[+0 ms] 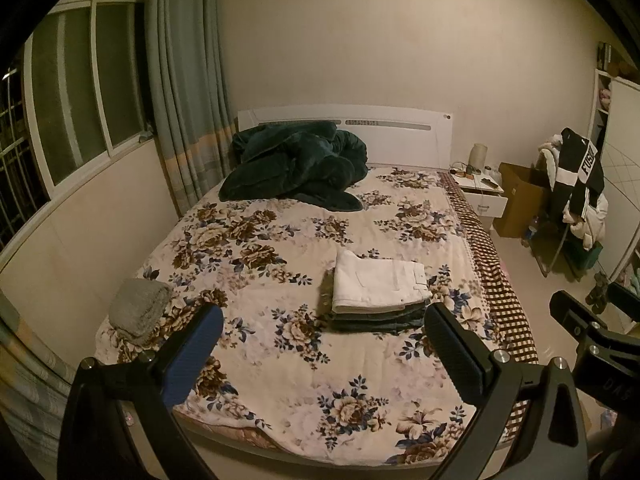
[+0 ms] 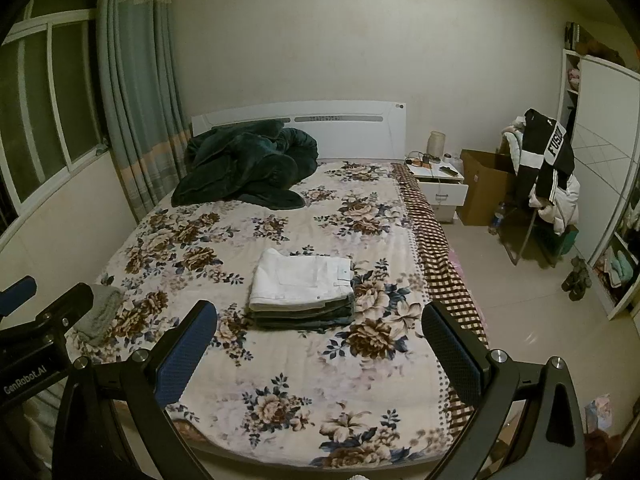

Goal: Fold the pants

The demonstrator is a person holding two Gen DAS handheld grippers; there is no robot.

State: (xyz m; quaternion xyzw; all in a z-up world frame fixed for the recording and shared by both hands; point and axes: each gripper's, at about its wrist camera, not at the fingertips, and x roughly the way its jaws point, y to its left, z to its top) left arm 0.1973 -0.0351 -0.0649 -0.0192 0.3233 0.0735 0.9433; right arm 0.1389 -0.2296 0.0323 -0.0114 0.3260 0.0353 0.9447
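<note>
**Left wrist and right wrist views: folded pants lie on the bed, both grippers empty**

Left wrist view: the left gripper [image 1: 324, 344] is held above the near end of the bed [image 1: 280, 392], with its jaws wide apart and nothing between them. The white pants [image 1: 378, 286] are folded and lie on top of a small stack of darker folded clothes [image 1: 380, 316], right of the middle of the flowered bed cover. The stack is beyond the fingertips and does not touch them. A grey folded cloth [image 1: 138, 312] lies at the near left corner of the bed. A dark green blanket [image 1: 296, 166] is bunched at the far end, in front of the white headboard [image 1: 400, 136]. At the right edge, part of the right gripper [image 1: 580, 320] shows.

Right wrist view: the right gripper [image 2: 320, 340] also hangs over the near end of the bed [image 2: 288, 392], jaws spread wide and holding nothing. The white pants [image 2: 300, 280] rest on the darker folded clothes [image 2: 304, 314] near the middle of the bed, apart from both fingers. The grey folded cloth [image 2: 102, 312] is at the left, partly hidden behind the left gripper [image 2: 36, 308]. A white nightstand [image 2: 442, 186] stands at the far right of the bed, and a cardboard box [image 2: 482, 184] is just beside it.
</note>
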